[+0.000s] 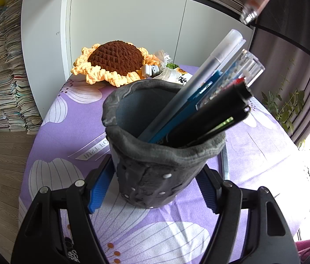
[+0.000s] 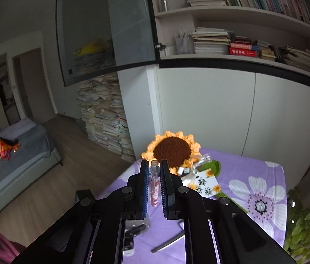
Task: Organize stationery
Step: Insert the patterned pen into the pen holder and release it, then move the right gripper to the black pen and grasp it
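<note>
Your right claw (image 2: pixel 154 187) is clenched on a slim clear pen with a pink patterned barrel (image 2: pixel 154 181), pinned between the blue pads at the lower centre of the right wrist view, its clear cap end poking just past the fingertips. Your left claw (image 1: pixel 152 189) grips the grey fabric pen holder (image 1: pixel 155 165) at its base, low in the left wrist view, one pad on each side, with the holder standing on the purple floral tabletop (image 1: pixel 254 154). In that same view the pen's clear end shows in the upper right corner, well above and off to the right of the holder's mouth. Inside the holder a frosted white pen (image 1: pixel 201 77), a blue ruler-like piece, a clear case and a black marker (image 1: pixel 210 118) all lean to the right rim. That crowding looks like the main risk: bring the pen down on the right side and its tip could strike those leaning barrels and skid off, or tip the soft holder. The open gap is on the left of the mouth, so aim there. The soft rim may also buckle if you squeeze harder. Behind it, a crocheted sunflower (image 1: pixel 115 61) sits clear of the path.
</note>
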